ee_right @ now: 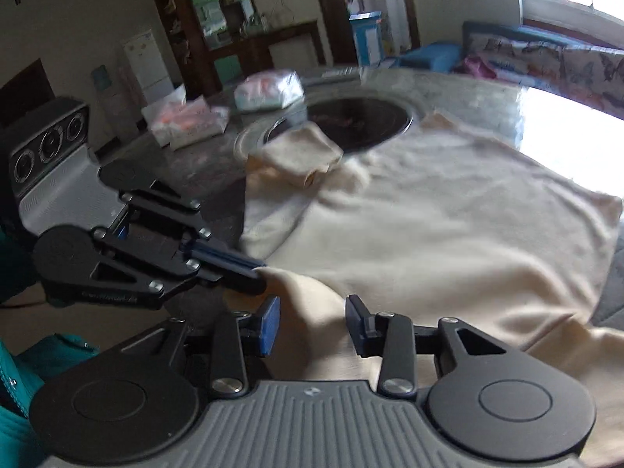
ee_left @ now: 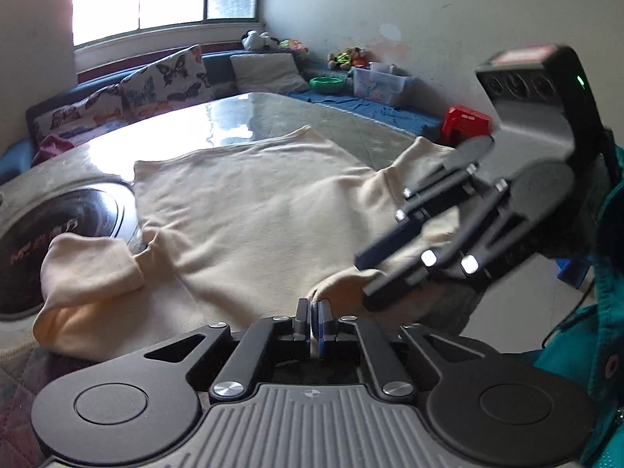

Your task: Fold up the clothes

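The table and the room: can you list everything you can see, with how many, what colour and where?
shirt: one, cream, spread flat on the table, one sleeve folded over near the round inset
table: one, pale marbled grey, shiny, under the shirt
round inset: one, dark, sunk into the tabletop
plastic packets: about three, white and pink, far side of the table
butterfly cushions: two, patterned, on the blue bench under the window
plain pillow: one, grey-white, bench corner
green bowl: one, on the bench
clear box: one, beside the bowl
red toy: one, by the wall
left gripper: black, shut on the shirt's near edge
right gripper: black, open, cloth between its jaws
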Demonstrator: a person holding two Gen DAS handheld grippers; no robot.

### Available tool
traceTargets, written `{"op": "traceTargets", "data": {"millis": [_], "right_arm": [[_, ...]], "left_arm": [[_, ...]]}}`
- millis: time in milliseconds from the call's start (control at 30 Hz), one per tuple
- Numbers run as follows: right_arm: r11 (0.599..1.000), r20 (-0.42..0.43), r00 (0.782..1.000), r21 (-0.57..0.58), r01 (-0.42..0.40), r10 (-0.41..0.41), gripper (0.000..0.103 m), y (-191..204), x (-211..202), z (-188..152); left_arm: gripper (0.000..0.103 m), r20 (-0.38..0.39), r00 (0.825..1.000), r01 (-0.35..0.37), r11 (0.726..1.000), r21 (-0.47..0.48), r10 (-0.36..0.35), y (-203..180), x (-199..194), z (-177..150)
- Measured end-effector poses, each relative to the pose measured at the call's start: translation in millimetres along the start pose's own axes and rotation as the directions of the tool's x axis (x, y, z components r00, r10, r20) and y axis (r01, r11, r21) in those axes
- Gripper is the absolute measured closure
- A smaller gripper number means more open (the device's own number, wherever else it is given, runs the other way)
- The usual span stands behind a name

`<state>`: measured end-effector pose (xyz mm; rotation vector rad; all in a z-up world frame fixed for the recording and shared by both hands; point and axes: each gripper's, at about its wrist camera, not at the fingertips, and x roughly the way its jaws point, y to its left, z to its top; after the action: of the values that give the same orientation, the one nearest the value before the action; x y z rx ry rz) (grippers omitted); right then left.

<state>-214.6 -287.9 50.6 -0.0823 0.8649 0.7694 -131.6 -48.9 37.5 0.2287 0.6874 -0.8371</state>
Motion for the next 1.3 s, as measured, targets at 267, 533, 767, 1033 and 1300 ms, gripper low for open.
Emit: {"op": "traceTargets", "data": {"millis": [267,533,767,1033,1300], "right_arm": [[0.998,-0.032,0.999,-0.048,-0.042,0.04,0.066,6.6,-1.7,-4.5],[0.999,0.035,0.999,0.038,0.003,-0.005,0.066,-15.1,-11.4,4.6],[0.998,0.017,0.999,0.055,0.034,-0.035,0.066,-23.5,-3.8,4.5],[0.994,0.012,0.996,0.053,0.091,-0.091,0.066,-30.3,0.4,6.3],[0.995,-0.002,0.996,0.055,0.087,-0.088,0.066,-33.3,3.4,9.8]], "left_arm": [[0.085,0.091,0.971,-0.22,0.974,-0.047,0.223,35.0,-7.9,19.0],[0.067,0.042,0.903,-0.428,0.903,0.042,0.427,61.4,29.6,11.7],[0.098,0.052,0.89,-0.454,0.891,0.01,0.453,81.2,33.4,5.4],[0.103,0.086,0.783,-0.541,0.743,-0.393,0.616,155.4,-27.5,-4.0],[0.086,0.149,0.907,-0.391,0.919,-0.047,0.394,88.5,-20.3,-3.5]]}}
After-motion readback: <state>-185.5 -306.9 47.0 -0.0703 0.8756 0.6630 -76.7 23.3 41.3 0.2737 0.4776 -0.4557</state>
